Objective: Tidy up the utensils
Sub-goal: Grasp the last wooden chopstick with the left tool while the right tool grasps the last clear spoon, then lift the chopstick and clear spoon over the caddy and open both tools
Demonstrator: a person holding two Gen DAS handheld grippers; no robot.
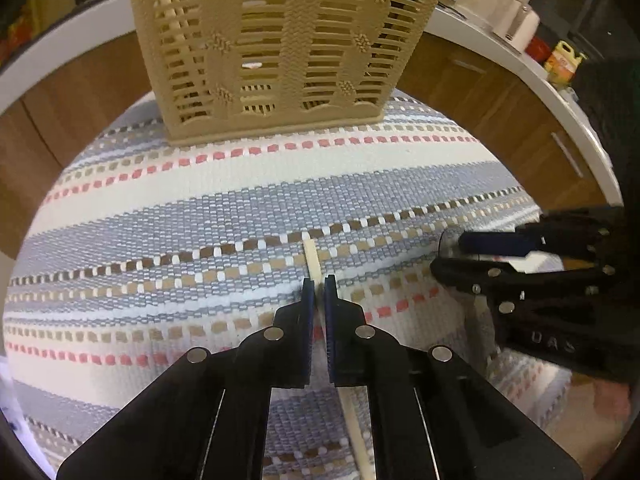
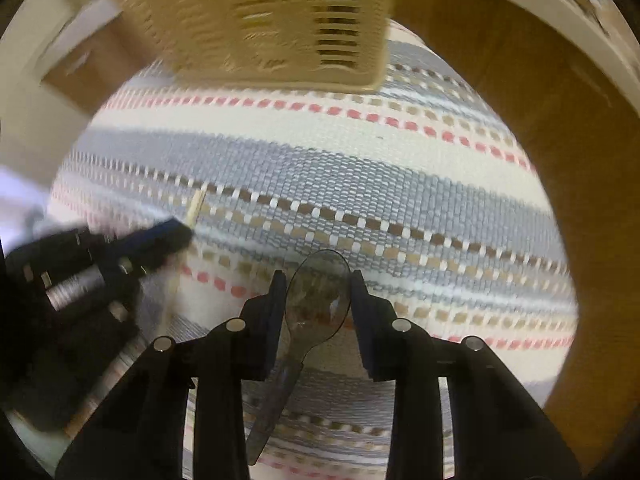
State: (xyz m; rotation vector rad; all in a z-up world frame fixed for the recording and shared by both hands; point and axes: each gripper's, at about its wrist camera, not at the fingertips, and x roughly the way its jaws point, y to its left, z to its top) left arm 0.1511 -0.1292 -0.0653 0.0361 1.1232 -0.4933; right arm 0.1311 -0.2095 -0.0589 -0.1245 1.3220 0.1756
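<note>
**Left wrist view: both grippers closed on utensils over the striped mat**

Left wrist camera looks down on a woven mat with grey-blue, cream, pink and brown stripes that fills most of both views. At its far edge stands a tall beige slatted plastic basket, upright, well apart from both grippers. Behind it runs brown wooden cabinetry under a white counter edge.

The left gripper, black with blue pads, is clenched on a thin pale wooden stick. The stick passes between the pads: a short end shows beyond the fingertips over the brown dashed stripe, and a longer part runs back under the gripper toward the lower edge of the view. Whether it is a chopstick or some other slender utensil cannot be told.

The right gripper has its blue pads pressed on the two sides of the bowl of a smoky, translucent plastic spoon. The bowl sits between the fingertips, its rounded tip just beyond them, and the handle trails back beneath the gripper toward the lower left. The mat's stripes show dimly through the spoon.

The right wrist view is blurred, strongly so at the basket and at the left gripper on its left side. In the left wrist view the right gripper appears at the right edge, partly cut off, and the spoon there is hard to make out.
</note>
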